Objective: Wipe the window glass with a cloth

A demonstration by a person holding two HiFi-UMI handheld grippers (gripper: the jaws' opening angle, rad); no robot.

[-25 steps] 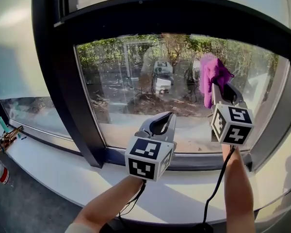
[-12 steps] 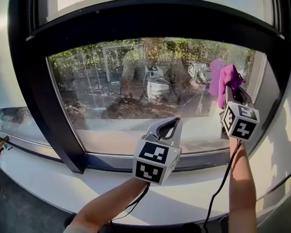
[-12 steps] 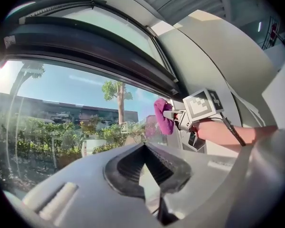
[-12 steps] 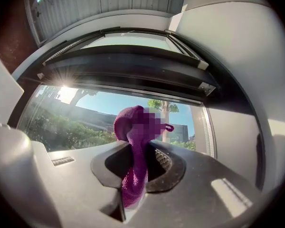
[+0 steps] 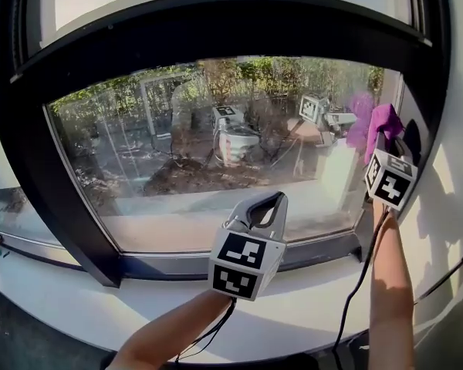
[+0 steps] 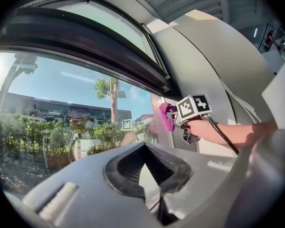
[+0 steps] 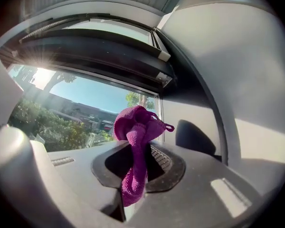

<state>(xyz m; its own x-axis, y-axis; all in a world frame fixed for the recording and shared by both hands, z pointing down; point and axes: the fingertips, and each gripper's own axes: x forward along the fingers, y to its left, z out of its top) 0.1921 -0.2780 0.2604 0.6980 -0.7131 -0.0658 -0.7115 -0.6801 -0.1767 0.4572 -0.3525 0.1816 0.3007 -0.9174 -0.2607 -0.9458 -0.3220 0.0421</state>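
The window glass is a wide pane, and it looks spotted across most of its width. You are working only at its far right edge, so the main risk is leaving the middle and left unwiped. The dark frame runs just beside your working spot. A sweep that starts this close to the upright could knock hard plastic against it, or push the cloth into the corner and snag it.

Your right gripper is raised high at that edge, with its jaws clamped on the purple cloth. The right gripper view shows the grip taking only a narrow twisted strip, and the rest is bunched in a ball above the jaws. Drag on the glass could pull that strip loose, and a ball wipes only a thin track. I cannot tell whether the cloth is pressing on the pane. Keep the jaw tips off the glass so they do not scrape it.

Your left gripper hangs low at mid-pane, jaws together on nothing. Mind that it doesn't bump the pane as you lean.
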